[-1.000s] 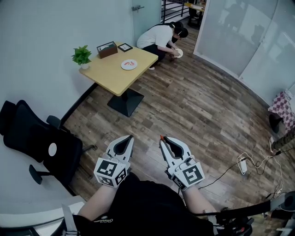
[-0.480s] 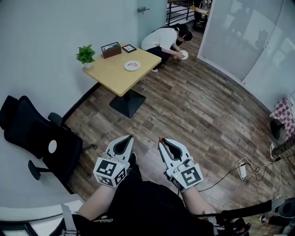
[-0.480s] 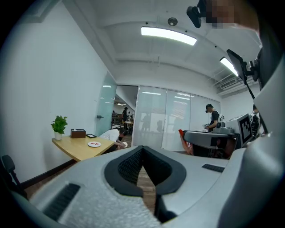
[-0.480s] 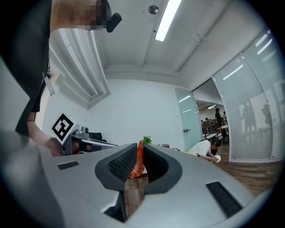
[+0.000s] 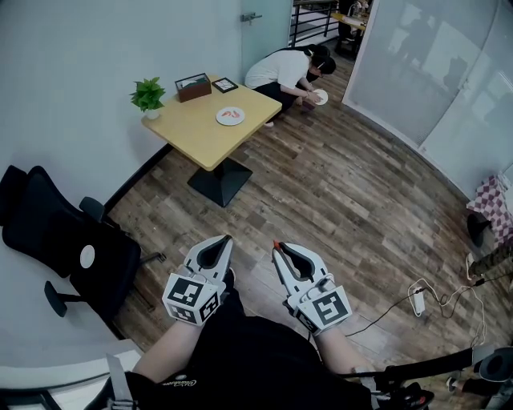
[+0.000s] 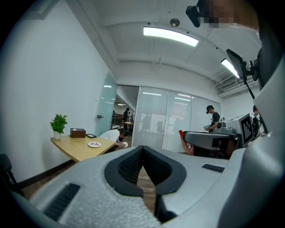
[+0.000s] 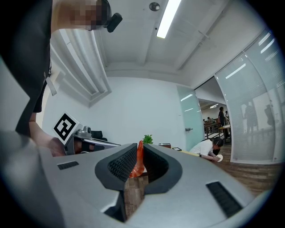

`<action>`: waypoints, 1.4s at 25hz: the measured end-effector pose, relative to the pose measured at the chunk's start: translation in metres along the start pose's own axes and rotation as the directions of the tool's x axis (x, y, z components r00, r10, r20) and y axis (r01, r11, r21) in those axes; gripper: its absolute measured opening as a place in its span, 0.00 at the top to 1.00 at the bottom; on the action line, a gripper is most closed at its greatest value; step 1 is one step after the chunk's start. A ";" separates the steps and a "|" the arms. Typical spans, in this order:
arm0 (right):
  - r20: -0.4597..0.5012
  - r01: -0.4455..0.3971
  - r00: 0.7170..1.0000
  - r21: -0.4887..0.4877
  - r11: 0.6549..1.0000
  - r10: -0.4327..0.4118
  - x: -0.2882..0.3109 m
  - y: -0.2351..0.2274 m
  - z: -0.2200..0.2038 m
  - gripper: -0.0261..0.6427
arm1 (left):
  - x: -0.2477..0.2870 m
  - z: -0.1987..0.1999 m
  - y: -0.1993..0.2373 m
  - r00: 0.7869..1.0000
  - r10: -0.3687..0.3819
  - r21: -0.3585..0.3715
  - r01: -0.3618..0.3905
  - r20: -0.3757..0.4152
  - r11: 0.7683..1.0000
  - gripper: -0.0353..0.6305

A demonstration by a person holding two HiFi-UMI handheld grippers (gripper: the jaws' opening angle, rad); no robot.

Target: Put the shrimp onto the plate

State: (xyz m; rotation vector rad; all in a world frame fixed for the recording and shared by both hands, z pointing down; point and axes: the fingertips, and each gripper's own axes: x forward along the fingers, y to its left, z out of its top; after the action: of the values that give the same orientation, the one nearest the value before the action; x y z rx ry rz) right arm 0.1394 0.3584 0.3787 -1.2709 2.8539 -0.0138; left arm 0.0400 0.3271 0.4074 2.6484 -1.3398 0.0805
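The left gripper (image 5: pixel 227 238) and right gripper (image 5: pixel 276 247) are held near the body, side by side, pointing far. The left's jaws meet, empty. The right's pinch a shrimp (image 7: pixel 137 161) at their tips. The plate (image 5: pixel 230 116) lies far off on the table (image 5: pixel 196 136).

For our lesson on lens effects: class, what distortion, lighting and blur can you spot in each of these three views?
Head view: wide-angle bending bows the walls; even light, the far table sharp. Left gripper view: fisheye, black corners, the ceiling light blown white. Right gripper view: same dark rim, a mosaic patch top left, the shrimp held in the right gripper clear.
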 end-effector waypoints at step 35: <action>-0.075 0.045 0.996 0.001 0.999 -0.045 0.311 -0.099 -0.009 0.90 | 0.169 0.049 0.275 0.997 -0.070 -0.028 0.069 -0.023 0.997 0.94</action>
State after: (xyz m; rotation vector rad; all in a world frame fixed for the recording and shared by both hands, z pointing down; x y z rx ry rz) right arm 0.0046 0.0606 0.3851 -1.3633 2.8857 -0.0673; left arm -0.0822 0.0243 0.4159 2.6596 -1.2316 0.0838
